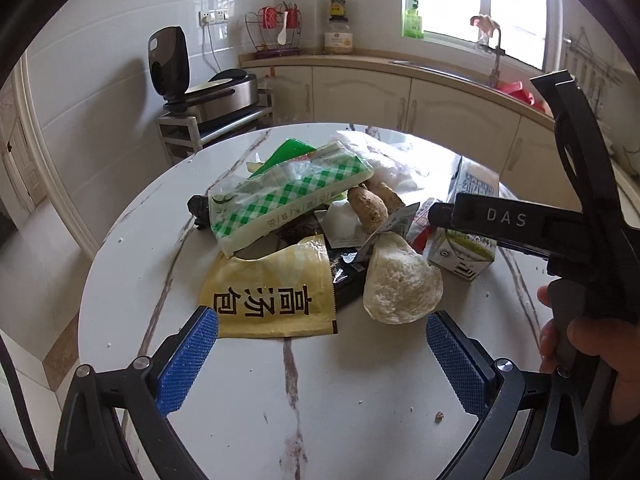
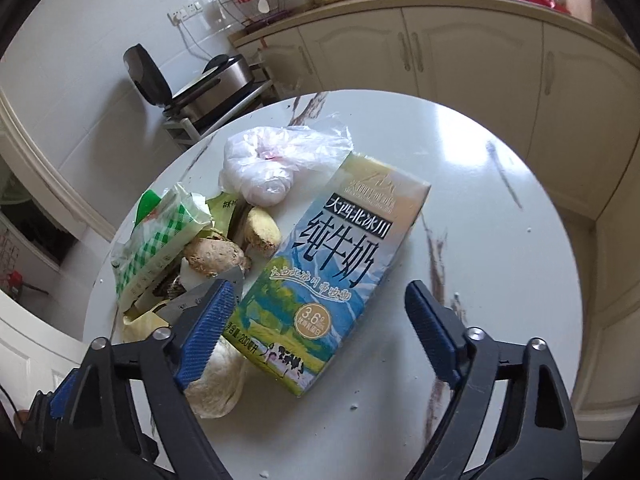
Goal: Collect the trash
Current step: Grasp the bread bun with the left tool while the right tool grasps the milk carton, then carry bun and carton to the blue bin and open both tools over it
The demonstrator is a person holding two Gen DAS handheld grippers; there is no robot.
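Trash pile sits mid white marble tabletop (image 2: 500, 200). Blue-and-white milk carton (image 2: 332, 264) on its right looks light, stiff, maybe crushable; grab across the narrow sides. Right gripper (image 2: 316, 336) half-open around it, not touching; left gripper (image 1: 322, 360) wide open, empty.

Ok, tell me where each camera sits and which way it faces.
Left wrist: on the left gripper, angled down at the round white marble table; a hand holds the right gripper alongside.
Right wrist: on the right gripper, over the blue-and-white milk carton.
Shared: carton, green-checked wrapper.
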